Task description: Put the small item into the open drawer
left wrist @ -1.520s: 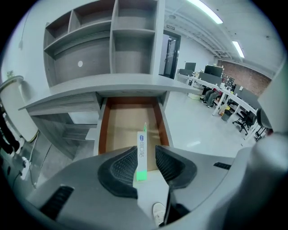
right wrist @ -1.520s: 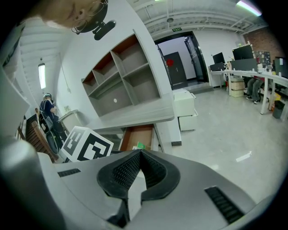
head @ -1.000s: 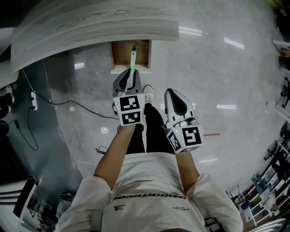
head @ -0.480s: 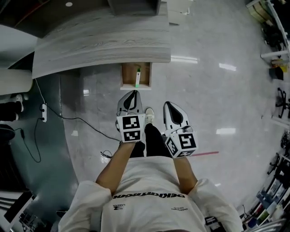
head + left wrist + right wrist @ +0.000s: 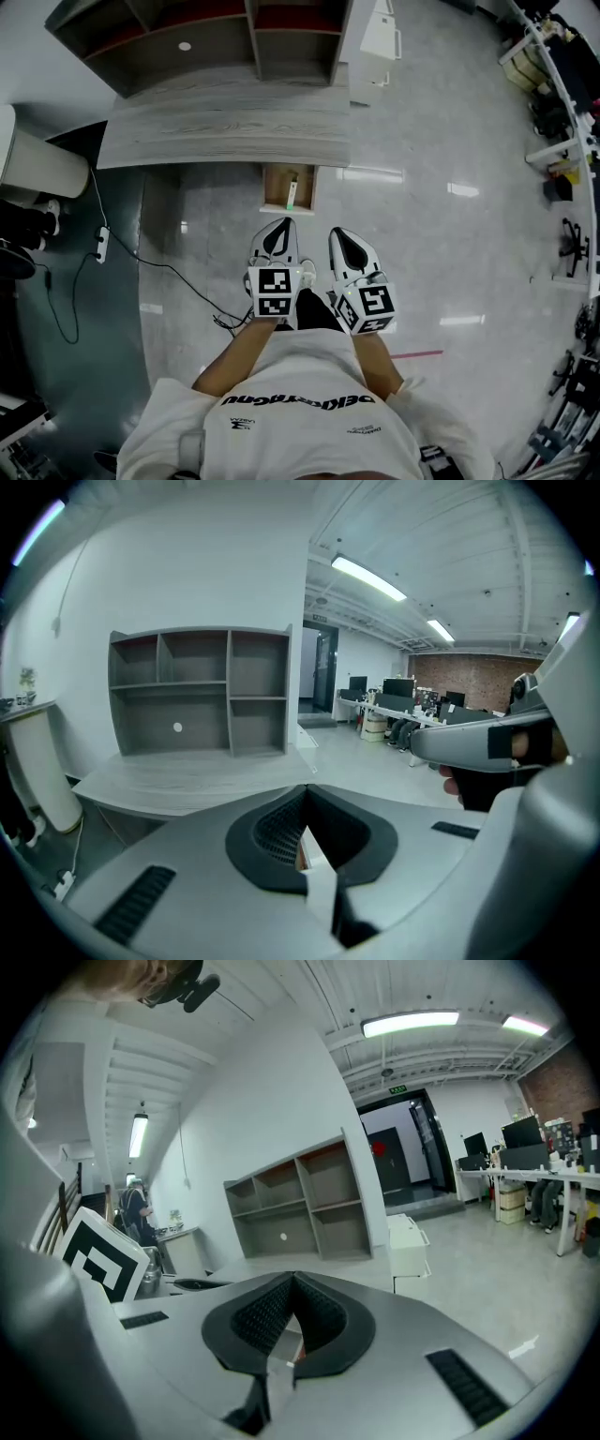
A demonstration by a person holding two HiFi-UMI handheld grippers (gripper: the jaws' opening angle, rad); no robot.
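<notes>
The small item (image 5: 292, 194), a thin white stick with a green end, lies inside the open wooden drawer (image 5: 275, 188) under the grey desk. Both grippers are held close to the person's body, well back from the drawer front. My left gripper (image 5: 280, 227) is shut with nothing in it; in the left gripper view its jaws (image 5: 305, 796) meet with only floor beyond. My right gripper (image 5: 338, 234) sits beside it, and in the right gripper view its jaws (image 5: 292, 1280) also touch, holding nothing.
The grey wood desk (image 5: 225, 127) carries a shelf unit (image 5: 202, 37). A white cabinet (image 5: 380, 37) stands to its right. A cable and power strip (image 5: 100, 246) lie on the floor at left. A red tape line (image 5: 417, 354) marks the glossy floor.
The left gripper has drawn back from the drawer front toward the body and its jaws have closed. The item stays in the drawer. The person has backed away from the desk.
</notes>
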